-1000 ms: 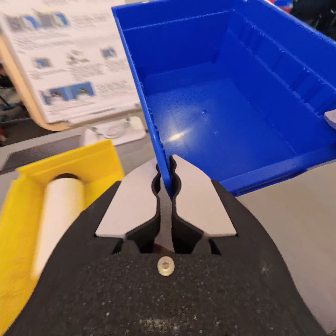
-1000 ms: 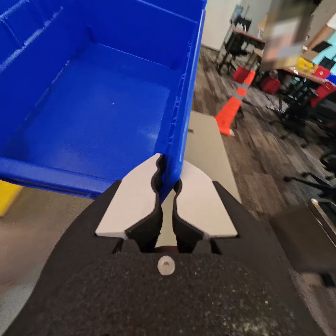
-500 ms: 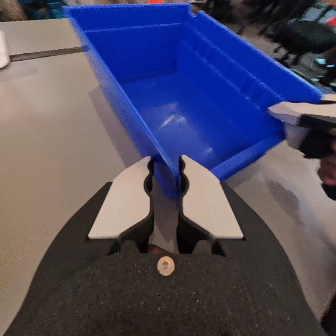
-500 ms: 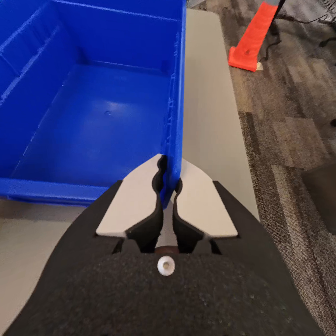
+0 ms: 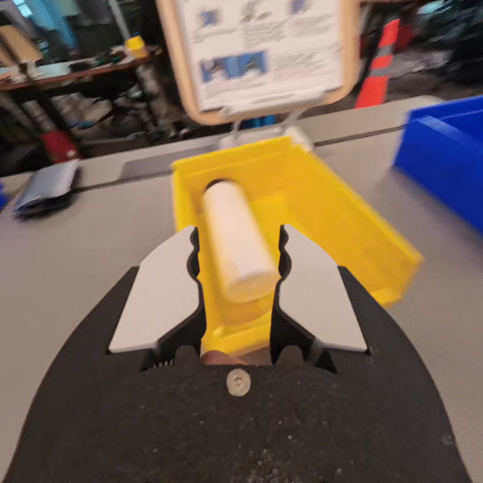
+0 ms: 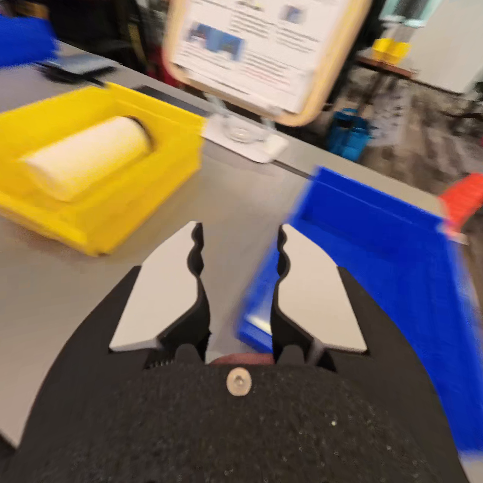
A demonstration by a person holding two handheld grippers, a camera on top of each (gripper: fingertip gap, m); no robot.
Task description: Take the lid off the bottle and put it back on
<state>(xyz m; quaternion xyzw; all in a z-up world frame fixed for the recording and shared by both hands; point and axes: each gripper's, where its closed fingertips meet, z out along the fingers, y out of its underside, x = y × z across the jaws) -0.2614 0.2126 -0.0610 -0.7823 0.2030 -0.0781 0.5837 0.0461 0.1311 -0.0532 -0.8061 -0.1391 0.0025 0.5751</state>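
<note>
Grey table carries a blue bin, set to the right of the yellow bin. Behind the yellow bin stands a framed instruction sheet. White bottle lies on its side inside the yellow bin, dark lid end at the far wall. Left gripper, fingers spread and empty, faces the yellow bin with the bottle seen between them; right gripper, fingers spread and empty, is right of the yellow bin.
</note>
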